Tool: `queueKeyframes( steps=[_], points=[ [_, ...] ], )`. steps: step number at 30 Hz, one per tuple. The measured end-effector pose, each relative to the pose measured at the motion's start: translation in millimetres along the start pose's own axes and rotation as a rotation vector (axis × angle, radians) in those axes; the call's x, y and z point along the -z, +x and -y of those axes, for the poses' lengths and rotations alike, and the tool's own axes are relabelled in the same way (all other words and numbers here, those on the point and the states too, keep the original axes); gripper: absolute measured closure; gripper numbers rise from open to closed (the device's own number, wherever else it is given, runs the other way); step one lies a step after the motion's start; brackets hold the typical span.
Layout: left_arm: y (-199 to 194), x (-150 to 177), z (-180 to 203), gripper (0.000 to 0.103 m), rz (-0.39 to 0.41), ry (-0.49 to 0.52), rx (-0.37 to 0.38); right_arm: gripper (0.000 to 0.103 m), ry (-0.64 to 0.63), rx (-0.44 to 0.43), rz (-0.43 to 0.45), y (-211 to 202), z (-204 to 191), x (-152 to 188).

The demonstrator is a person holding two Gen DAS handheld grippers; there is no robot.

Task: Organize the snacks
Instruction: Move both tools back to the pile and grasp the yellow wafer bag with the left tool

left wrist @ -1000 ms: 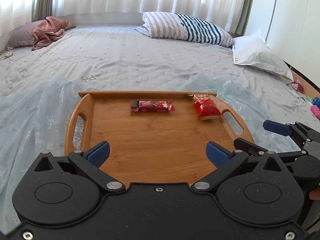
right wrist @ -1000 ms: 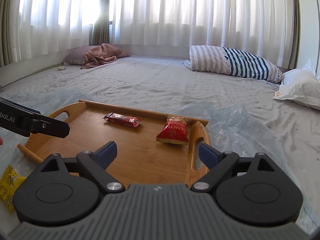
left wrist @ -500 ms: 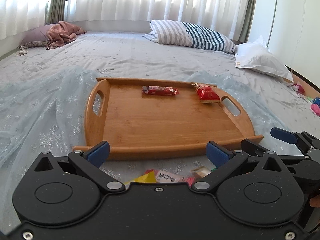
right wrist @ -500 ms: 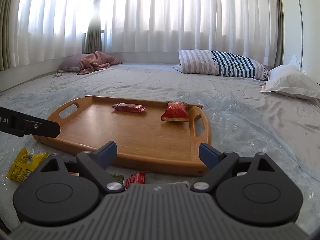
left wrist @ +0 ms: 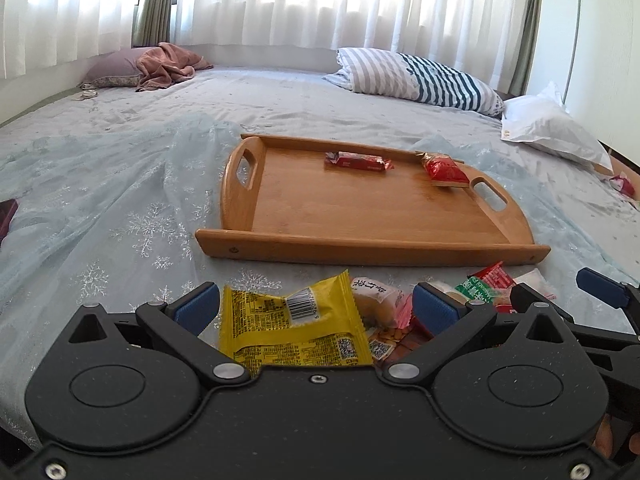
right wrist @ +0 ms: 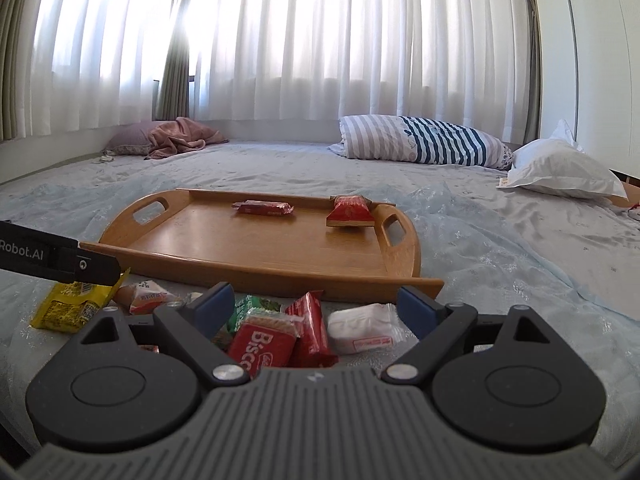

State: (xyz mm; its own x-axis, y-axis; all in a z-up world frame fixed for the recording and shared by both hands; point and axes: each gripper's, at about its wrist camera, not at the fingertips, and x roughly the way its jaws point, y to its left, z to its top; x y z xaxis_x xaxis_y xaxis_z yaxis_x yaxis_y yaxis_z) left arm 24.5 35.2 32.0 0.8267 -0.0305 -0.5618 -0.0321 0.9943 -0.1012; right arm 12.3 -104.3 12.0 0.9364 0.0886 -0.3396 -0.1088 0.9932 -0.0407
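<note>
A wooden tray [left wrist: 360, 248] [right wrist: 260, 268] lies on the bed with a long red snack bar [left wrist: 358, 161] [right wrist: 263, 208] and a red snack packet [left wrist: 444, 170] [right wrist: 350, 211] at its far side. Loose snacks lie in front of the tray. My left gripper [left wrist: 316, 310] is open over a yellow packet [left wrist: 288, 320] and a pale packet [left wrist: 378, 300]. My right gripper [right wrist: 316, 308] is open over a red Biscoff packet [right wrist: 262, 340], a red bar [right wrist: 310, 326] and a white packet [right wrist: 366, 328]. Neither holds anything.
A striped pillow [left wrist: 416, 78] and a white pillow [left wrist: 556, 132] lie far right, a pink blanket [left wrist: 168, 66] far left. A sheer snowflake cloth [left wrist: 120, 216] covers the bed under the tray. The right gripper shows at the left view's right edge [left wrist: 600, 284].
Both grippers have pulled back from over the tray toward the near side. The loose snack pile in front of the tray has come into view between the fingers.
</note>
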Motion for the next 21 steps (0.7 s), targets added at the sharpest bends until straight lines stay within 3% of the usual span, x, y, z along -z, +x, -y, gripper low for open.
queueKeyframes(
  steps=[5, 13, 17, 21],
  points=[
    [-1, 9, -5, 0.0, 0.015, -0.035, -0.046, 0.014, 0.023, 0.025, 0.017, -10, -8, 11],
    [-2, 21, -23, 0.0, 0.027, -0.185, -0.076, 0.03, 0.046, 0.053, 0.031, -22, -19, 26],
    [1, 25, -22, 0.0, 0.03, -0.166, -0.086, 0.041, 0.054, 0.053, 0.026, -22, -23, 28],
    [4, 26, -14, 0.0, 0.037, -0.122, -0.092, 0.045, 0.026, 0.061, 0.026, -22, -30, 29]
  ],
)
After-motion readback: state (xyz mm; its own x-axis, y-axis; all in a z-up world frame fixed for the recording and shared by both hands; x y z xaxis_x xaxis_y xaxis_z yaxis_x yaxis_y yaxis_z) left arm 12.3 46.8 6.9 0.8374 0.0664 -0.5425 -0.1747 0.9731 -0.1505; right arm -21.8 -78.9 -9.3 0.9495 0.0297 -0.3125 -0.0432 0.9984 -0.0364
